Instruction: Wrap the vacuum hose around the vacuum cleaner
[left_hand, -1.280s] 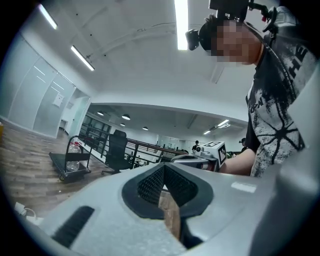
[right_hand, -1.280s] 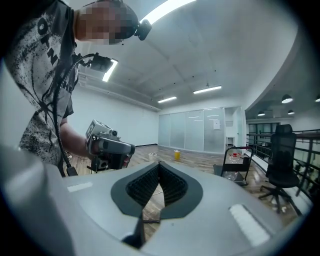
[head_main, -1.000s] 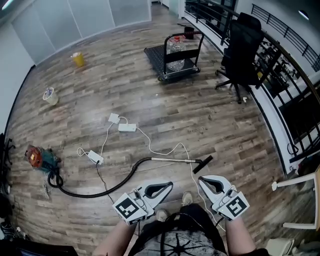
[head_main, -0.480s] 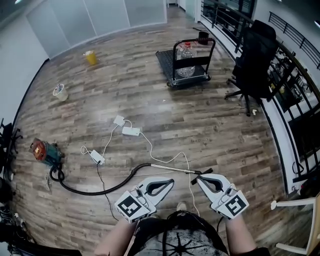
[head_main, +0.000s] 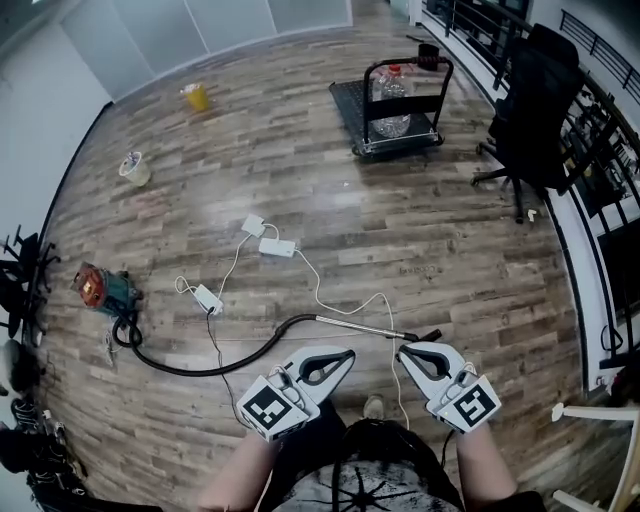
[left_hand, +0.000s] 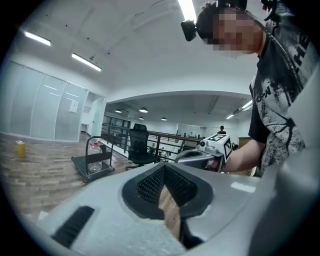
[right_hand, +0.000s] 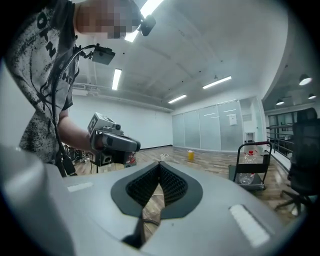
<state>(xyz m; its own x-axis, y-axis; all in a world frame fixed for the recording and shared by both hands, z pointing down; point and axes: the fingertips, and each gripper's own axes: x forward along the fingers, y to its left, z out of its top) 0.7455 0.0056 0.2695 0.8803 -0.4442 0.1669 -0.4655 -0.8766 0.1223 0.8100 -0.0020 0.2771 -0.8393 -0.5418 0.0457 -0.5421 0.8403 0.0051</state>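
Wood-plank floor (head_main: 450, 250) carries vacuum hose (head_main: 200, 372) and cart (head_main: 348, 105).

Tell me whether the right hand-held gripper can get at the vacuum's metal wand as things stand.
Probably, but not yet: the right hand-held gripper is shut and held above the floor; the wand lies there just ahead, nothing between them.

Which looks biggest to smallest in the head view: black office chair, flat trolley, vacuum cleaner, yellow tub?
1. black office chair
2. flat trolley, slightly smaller
3. vacuum cleaner
4. yellow tub, farther off, so true size unsure
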